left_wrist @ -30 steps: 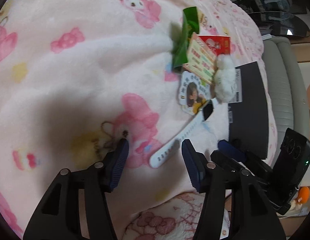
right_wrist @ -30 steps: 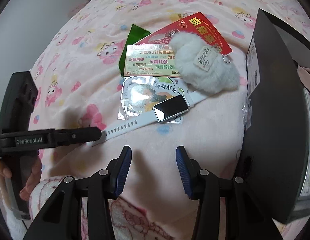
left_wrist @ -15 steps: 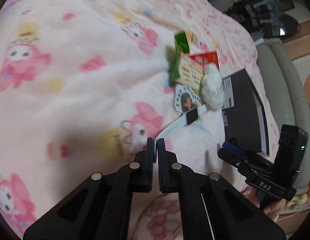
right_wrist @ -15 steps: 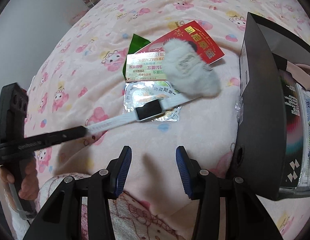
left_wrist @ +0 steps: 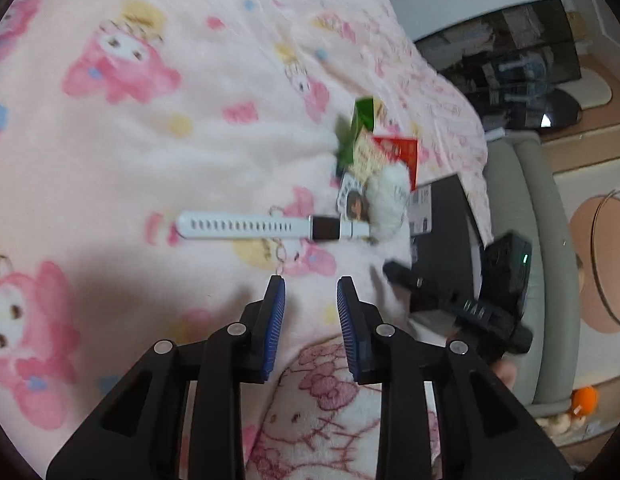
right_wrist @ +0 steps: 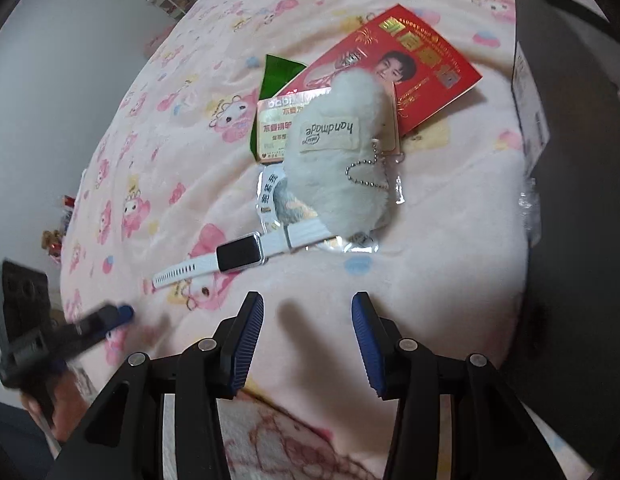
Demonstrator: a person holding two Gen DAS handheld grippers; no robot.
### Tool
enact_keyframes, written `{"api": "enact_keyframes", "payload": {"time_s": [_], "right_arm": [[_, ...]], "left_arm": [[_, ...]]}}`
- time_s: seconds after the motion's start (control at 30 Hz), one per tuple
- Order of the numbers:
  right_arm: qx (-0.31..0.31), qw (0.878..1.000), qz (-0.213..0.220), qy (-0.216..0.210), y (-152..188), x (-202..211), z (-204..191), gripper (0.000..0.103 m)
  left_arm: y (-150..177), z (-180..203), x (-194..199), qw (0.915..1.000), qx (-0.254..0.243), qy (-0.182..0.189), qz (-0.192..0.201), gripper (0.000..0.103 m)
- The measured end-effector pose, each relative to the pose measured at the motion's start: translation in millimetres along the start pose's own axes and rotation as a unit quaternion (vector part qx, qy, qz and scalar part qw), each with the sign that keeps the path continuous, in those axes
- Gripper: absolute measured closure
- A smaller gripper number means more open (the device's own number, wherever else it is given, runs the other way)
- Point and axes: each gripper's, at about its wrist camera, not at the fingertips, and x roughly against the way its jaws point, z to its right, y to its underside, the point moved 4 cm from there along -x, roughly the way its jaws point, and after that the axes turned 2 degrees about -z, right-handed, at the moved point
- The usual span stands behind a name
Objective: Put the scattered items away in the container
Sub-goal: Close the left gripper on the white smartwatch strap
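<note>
White silicone-strap smartwatch [left_wrist: 270, 227] lay flat on pink cartoon-print fleece blanket [left_wrist: 130, 140], long axis crosswise to your left gripper [left_wrist: 311, 292], just ahead. Both grippers spread, empty; right gripper [right_wrist: 308, 308] sat nearer watch face [right_wrist: 238, 256]. Black box container [right_wrist: 570, 160] stood rightward.

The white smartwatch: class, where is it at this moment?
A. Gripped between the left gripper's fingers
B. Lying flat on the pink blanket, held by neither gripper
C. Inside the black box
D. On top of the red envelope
B: the white smartwatch lies stretched out on the pink blanket, ahead of the open, empty left gripper; the right gripper is also open and clear of it.
</note>
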Motion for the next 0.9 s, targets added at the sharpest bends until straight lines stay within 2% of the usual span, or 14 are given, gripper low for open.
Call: {"api": "enact_keyframes", "payload": {"time_s": [0.07, 0.13, 0.2, 0.23, 0.27, 0.33, 0.43, 0.57, 0.77, 0.9], "right_arm": [[-0.013, 1.0, 0.005, -0.006, -8, -6, 2, 0.061], [-0.027, 0.999, 0.016, 0.007, -15, -10, 6, 0.061], [-0.047, 0.997, 0.028, 0.057, -20, -16, 15, 0.061], [-0.061, 0.996, 0.027, 0.064, -22, -19, 18, 0.061], [-0.066, 0.996, 0.029, 0.054, -23, -21, 18, 0.061], [-0.071, 0.996, 0.031, 0.045, -25, -22, 21, 0.061], [-0.081, 0.996, 0.039, 0.025, -34, -21, 24, 0.061], [-0.058, 0.997, 0.052, 0.013, -47, -20, 18, 0.061], [-0.054, 0.995, 0.083, -0.014, -53, -9, 14, 0.061], [-0.058, 0.996, 0.068, 0.009, -62, -17, 18, 0.061]], "left_arm": [[-5, -9, -23, 0.9992, 0.014, -0.021, -0.03, 0.076], [-12, -19, -37, 0.9987, 0.024, -0.03, -0.034, 0.075], [-19, -24, -37, 0.9976, 0.023, -0.064, 0.006, 0.074], [-21, -23, -35, 0.9973, 0.018, -0.069, 0.018, 0.071], [-22, -22, -35, 0.9974, 0.017, -0.064, 0.027, 0.065], [-25, -24, -38, 0.9978, 0.025, -0.048, 0.038, 0.061], [-31, -29, -41, 0.9977, 0.039, -0.037, 0.042, 0.061], [-40, -37, -34, 0.9966, 0.054, -0.006, 0.062, 0.063], [-47, -47, -25, 0.993, 0.071, 0.008, 0.094, 0.063], [-49, -53, -27, 0.9917, 0.084, 0.004, 0.098, 0.063]]}}
